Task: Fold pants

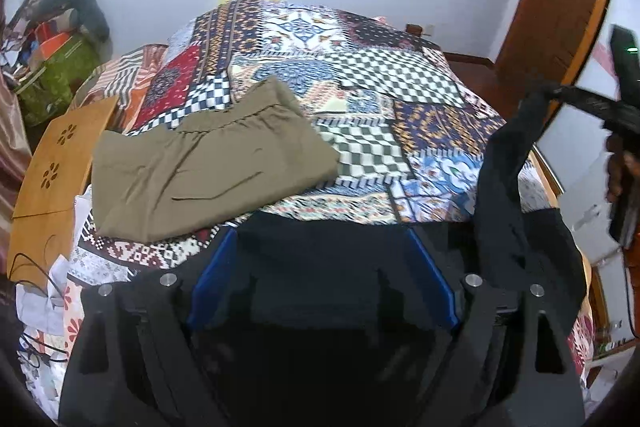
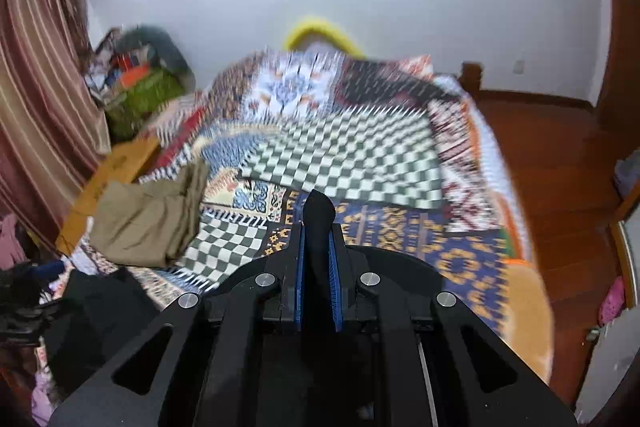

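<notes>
Centrally, the patchwork bedspread [image 1: 400, 75] lay mostly bare; folded khaki pants [image 1: 208, 163] sat left of centre. Right gripper [image 2: 319, 227] was clenched on a fold of the dark pants [image 1: 504, 187]. Left gripper [image 1: 320, 243] stood spread wide, dark cloth between its fingers [image 1: 430, 267], unpinched.

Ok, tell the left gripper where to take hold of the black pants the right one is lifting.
Grip the free upper edge of the black pants, beside the right gripper, whose jaws are already shut on a fold. Bring the left gripper, jaws wide, in level across the patchwork bedspread: the cloth hangs as a draped sheet, so that edge probably faces it.
</notes>
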`<state>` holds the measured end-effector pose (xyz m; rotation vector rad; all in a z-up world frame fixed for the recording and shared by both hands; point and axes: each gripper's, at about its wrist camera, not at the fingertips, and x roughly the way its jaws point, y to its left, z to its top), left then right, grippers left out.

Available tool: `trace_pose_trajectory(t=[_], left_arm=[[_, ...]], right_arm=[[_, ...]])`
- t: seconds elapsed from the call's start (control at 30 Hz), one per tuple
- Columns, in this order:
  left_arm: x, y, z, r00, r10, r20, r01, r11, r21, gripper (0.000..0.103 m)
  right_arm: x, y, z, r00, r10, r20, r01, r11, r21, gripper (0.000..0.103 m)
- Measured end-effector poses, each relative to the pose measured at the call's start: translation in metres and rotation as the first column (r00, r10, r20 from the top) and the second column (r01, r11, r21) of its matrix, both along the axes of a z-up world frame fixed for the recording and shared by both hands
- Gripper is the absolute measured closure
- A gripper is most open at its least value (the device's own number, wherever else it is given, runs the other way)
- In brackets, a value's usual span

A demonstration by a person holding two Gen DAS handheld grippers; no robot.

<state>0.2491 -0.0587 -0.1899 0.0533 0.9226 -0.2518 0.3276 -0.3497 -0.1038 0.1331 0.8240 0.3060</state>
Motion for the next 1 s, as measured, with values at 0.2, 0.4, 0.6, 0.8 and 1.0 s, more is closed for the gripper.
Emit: trace_pose_trajectory(t=[0.2, 0.4, 0.6, 0.8, 1.0], left_arm=[[-0.02, -0.03, -0.009, 0.995, -0.075, -0.063, 0.074, 0.997, -0.017, 0.018], [-0.044, -0.067, -0.027, 0.978, -0.172, -0.12, 0.173, 0.985, -0.003, 0.018], [-0.063, -0.095, -0.047, 0.955, -0.237, -0.178, 0.24, 0.971, -0.004, 0.018], [-0.074, -0.103, -0.058, 0.957, -0.233, -0.175, 0.241, 0.97, 0.027, 0.014], [-0.071, -0.097, -0.056, 0.961, -0.207, -0.185, 0.215, 0.976, 0.024, 0.014]], right_arm=[[-0.071, -0.04, 0.035, 0.997, -0.06, 0.052, 0.058, 0.997, 0.042, 0.094], [-0.137, -0.071, 0.022, 0.988, -0.153, 0.033, 0.151, 0.987, 0.058, 0.093], [-0.189, -0.104, -0.021, 0.964, -0.25, -0.086, 0.255, 0.965, 0.06, 0.094], [-0.212, -0.114, -0.082, 0.925, -0.286, -0.252, 0.309, 0.949, 0.057, 0.092], [-0.22, -0.115, -0.102, 0.904, -0.271, -0.33, 0.299, 0.953, 0.037, 0.081]])
